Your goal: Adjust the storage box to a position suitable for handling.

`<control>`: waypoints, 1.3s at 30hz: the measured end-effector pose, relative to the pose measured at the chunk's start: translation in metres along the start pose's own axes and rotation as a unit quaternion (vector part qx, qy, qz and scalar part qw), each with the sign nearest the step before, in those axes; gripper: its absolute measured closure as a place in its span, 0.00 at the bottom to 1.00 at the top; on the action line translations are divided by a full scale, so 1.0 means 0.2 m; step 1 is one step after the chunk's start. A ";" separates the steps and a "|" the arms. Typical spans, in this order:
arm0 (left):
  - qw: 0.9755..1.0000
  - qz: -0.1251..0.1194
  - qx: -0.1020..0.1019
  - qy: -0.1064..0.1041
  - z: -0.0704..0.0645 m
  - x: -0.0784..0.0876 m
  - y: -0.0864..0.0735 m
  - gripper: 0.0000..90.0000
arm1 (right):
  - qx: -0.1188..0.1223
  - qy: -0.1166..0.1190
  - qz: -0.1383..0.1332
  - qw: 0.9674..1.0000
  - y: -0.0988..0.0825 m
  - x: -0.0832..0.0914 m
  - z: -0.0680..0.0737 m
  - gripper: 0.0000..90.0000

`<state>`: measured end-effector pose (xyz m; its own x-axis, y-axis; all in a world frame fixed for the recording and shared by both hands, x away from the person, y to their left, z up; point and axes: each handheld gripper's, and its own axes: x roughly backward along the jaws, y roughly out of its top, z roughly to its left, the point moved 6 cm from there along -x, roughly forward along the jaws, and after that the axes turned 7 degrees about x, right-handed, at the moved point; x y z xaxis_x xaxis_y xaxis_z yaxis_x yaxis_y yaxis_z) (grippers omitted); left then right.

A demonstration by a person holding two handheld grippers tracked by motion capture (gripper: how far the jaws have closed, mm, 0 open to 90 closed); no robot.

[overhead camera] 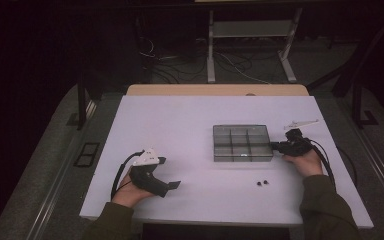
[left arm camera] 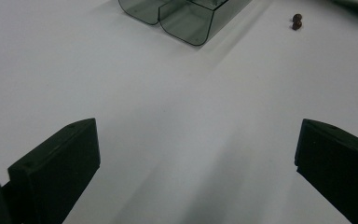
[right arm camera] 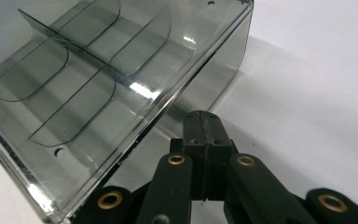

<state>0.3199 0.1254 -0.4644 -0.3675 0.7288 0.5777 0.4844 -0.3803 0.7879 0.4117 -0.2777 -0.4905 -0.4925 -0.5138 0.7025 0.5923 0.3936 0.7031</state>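
Two tools on a white tabletop (overhead camera: 180, 125), and most of that surface is bare. The left tool (overhead camera: 172, 186) sits low near the front-left edge with its jaws spread wide and nothing between them; in the left gripper view there's just plain white between the two black pads and a long open run ahead toward the box. The right tool (overhead camera: 274, 146) is over by the right wall of the smoky clear compartment box (overhead camera: 242, 142). In the right gripper view (right arm camera: 204, 140) its jaws are pressed flat together with nothing pinched in them, tips right up against the box's outer wall near a rounded corner; I can't tell for sure if they actually touch it. The box (right arm camera: 88, 84) sits right of centre, dividers splitting it into several compartments, all looking empty.

Two small dark beads (overhead camera: 262, 183) lie together in front of the box, apart from it and well back from the front edge. A pale flat piece (overhead camera: 300, 123) lies behind the right hand near the right edge. Left half of the tabletop is wide open.
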 end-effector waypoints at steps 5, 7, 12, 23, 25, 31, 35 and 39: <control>1.000 0.002 -0.003 0.000 0.00 0.00 0.00 0.00 | 0.004 0.006 -0.003 1.000 0.02 -0.01 0.03 0.99; 1.000 0.002 -0.002 0.000 0.00 0.00 0.00 0.00 | 0.009 0.010 -0.005 1.000 0.04 -0.03 0.06 0.99; 1.000 0.002 -0.003 0.000 0.00 0.00 0.00 0.00 | 0.017 0.015 -0.006 1.000 0.06 -0.06 0.10 0.99; 1.000 0.003 -0.001 -0.002 0.00 0.00 0.00 0.00 | 0.041 0.029 -0.008 0.999 0.13 -0.14 0.21 0.99; 1.000 0.002 -0.001 -0.002 0.00 0.00 0.00 0.00 | 0.043 0.030 -0.008 0.999 0.13 -0.14 0.22 0.99; 1.000 0.002 -0.001 -0.003 0.00 -0.01 0.00 0.00 | 0.049 0.035 -0.011 0.998 0.16 -0.16 0.25 0.99; 1.000 0.001 -0.001 -0.003 -0.01 -0.01 -0.01 0.00 | 0.051 0.036 -0.012 0.998 0.16 -0.17 0.26 0.99; 1.000 0.002 -0.002 -0.003 -0.01 -0.01 -0.01 0.00 | 0.049 0.039 -0.017 0.998 0.17 -0.16 0.26 0.99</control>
<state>0.3189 0.1238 -0.4664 -0.3606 0.7314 0.5789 0.4830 -0.3845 0.7867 0.4143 -0.2094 -0.4829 -0.4576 -0.5844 0.6702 0.5088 0.4460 0.7363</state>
